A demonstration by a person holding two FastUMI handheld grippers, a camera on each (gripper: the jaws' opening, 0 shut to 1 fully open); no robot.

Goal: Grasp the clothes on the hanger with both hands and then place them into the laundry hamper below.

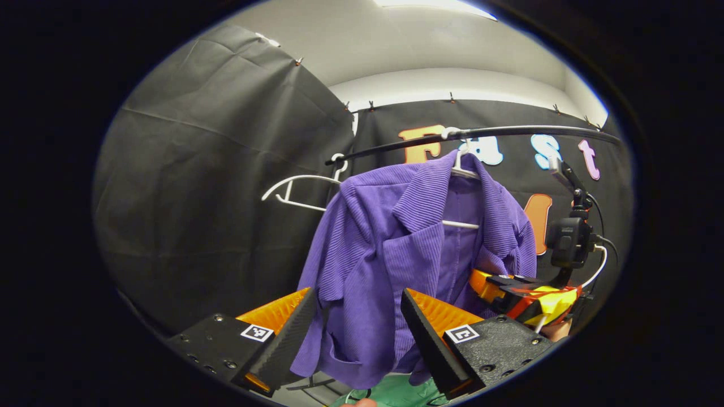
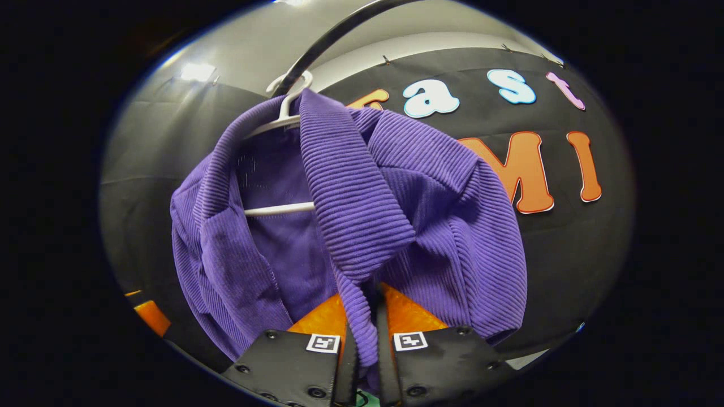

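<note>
Jaws: left gripper (image 1: 356, 333) spread, purple jacket (image 1: 396, 249) between | right gripper (image 2: 362, 333) clamps front edge

The left tool (image 1: 357, 316) stands wide open, with the jacket (image 1: 396, 254) hanging in the gap between its fingers. The right tool (image 2: 363, 333) blocks the jacket's far side. Left of the jacket, a spare hanger (image 1: 297, 192) hangs on the rail (image 1: 481, 135), with bare space under it.

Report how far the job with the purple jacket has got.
Done: the right gripper has its jaws shut on the purple jacket's front edge. In hand: the left gripper has its jaws open around the lower hem. Left: the jacket still hangs on its white hanger and must go down into the hamper.
</note>
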